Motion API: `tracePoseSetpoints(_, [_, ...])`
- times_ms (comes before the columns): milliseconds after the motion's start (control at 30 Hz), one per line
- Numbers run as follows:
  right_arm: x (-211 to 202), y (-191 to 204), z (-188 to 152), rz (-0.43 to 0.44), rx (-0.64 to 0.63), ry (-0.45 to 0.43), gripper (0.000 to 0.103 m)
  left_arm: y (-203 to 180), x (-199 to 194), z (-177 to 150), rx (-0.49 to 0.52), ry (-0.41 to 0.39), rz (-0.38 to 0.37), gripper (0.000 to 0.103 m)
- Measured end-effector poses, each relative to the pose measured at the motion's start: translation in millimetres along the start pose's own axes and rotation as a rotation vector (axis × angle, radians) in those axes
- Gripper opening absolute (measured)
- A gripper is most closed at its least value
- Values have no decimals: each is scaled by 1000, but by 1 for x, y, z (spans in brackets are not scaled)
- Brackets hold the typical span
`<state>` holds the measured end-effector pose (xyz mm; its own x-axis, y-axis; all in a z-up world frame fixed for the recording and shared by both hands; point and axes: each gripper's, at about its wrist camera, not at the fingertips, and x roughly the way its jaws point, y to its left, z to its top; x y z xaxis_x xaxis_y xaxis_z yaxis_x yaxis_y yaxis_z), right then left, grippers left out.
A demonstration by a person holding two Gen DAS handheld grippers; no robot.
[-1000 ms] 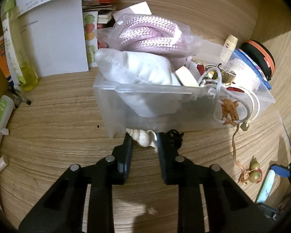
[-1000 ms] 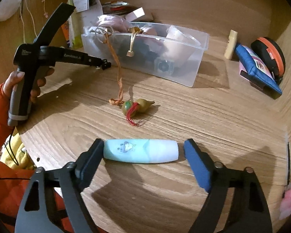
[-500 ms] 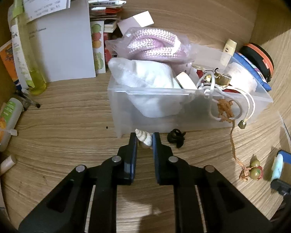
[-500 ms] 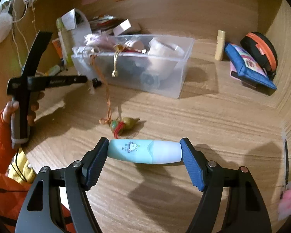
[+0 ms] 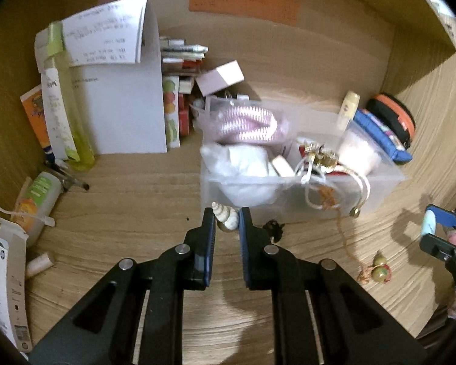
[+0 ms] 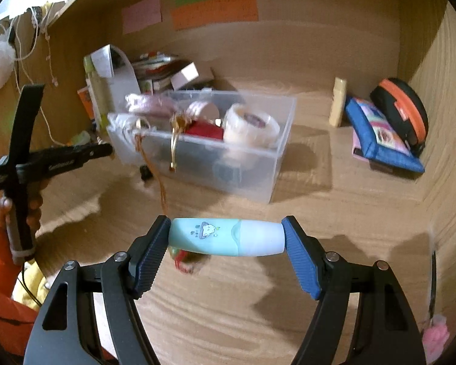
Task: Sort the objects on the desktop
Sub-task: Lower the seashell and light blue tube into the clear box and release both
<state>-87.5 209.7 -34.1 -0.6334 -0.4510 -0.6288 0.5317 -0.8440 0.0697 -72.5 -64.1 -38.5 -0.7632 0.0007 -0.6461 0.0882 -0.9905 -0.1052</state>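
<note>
Above the wooden desk (image 6: 334,213), just in front of the clear plastic bin (image 5: 380,182), a spiral seashell (image 5: 226,218) is being clamped by the left gripper (image 5: 226,222), while a pale blue tube (image 6: 226,237) is being gripped end to end by the right gripper (image 6: 226,238).

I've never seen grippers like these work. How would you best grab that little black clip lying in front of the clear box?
Take the black clip across its narrow body, coming from above. It lies loose on the desk close against the clear box, so a sideways approach looks blocked. Its exact shape is too small to tell.
</note>
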Motion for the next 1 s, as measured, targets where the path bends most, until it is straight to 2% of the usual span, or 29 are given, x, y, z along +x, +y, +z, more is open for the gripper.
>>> tracePoseSetpoints(167, [2, -1, 14, -2, 7, -31, 72, 1, -11, 10, -3, -33, -30, 14])
tracePoseSetpoints(300, [6, -4, 26, -2, 15, -50, 72, -8, -15, 20, 35, -53, -68, 14])
tracePoseSetpoints(567, [21, -4, 48, 4, 1, -68, 72, -31, -4, 42, 82, -65, -145, 14])
tracePoseSetpoints(833, [45, -6, 59, 18, 7, -47, 72, -46, 22, 51, 95, -23, -195, 14])
tracePoseSetpoints(1000, [56, -10, 63, 26, 27, -35, 72, -49, 35, 49, 92, 6, -200, 14])
